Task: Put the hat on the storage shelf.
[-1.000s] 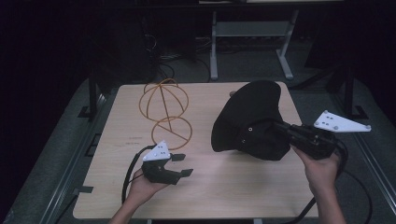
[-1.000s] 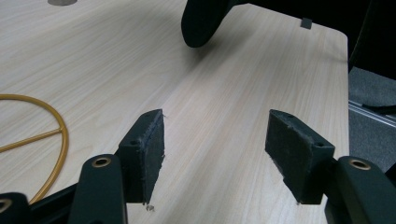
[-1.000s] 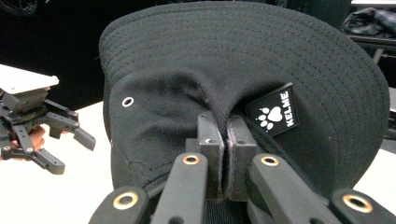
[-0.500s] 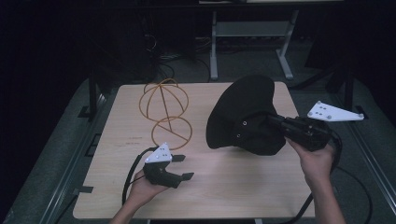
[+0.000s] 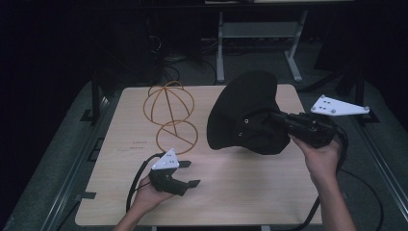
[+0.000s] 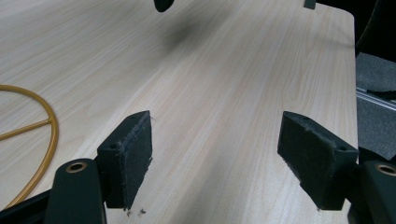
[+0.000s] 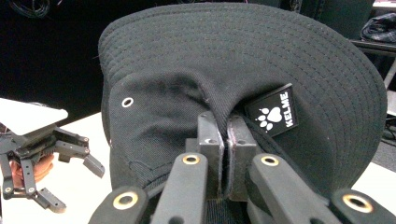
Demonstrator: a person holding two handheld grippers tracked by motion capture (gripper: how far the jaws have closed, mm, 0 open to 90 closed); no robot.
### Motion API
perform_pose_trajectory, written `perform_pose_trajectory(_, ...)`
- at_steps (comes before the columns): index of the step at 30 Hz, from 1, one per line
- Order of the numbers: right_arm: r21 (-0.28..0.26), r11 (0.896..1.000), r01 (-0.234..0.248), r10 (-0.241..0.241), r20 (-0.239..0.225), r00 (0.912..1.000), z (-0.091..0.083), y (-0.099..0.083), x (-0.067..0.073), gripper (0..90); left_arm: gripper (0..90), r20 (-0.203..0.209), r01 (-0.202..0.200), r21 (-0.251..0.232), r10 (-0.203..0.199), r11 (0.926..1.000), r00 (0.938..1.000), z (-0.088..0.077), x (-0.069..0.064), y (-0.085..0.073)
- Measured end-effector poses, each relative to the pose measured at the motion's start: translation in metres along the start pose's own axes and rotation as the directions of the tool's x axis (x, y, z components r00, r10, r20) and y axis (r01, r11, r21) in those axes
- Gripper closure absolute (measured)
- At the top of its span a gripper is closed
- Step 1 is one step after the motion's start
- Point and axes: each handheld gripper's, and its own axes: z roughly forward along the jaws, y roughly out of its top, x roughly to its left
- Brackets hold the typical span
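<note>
black hat (image 5: 245, 113) pinched by right gripper (image 7: 227, 140), hiding fingertips; left gripper (image 6: 217, 156) spread, empty.

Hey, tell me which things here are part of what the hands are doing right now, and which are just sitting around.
In use:
- black hat, pinched by the right gripper, jaws shut on a fold of its crown
- left gripper, jaws open, holding nothing, near the table's front edge

Lying about:
- gold wire stand, apart from both grippers
- metal frame on the floor behind the table
</note>
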Motion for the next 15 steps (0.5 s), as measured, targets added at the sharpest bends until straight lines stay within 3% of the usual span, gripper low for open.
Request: perform_pose_trajectory(15,-0.001,1.0,0.018,-0.018,-0.032,0.9993,0.017,0.023,0.0,86.9,25.8,-0.001,-0.003,-0.018,0.002,0.9998,1.0,0.001,0.001,-0.001)
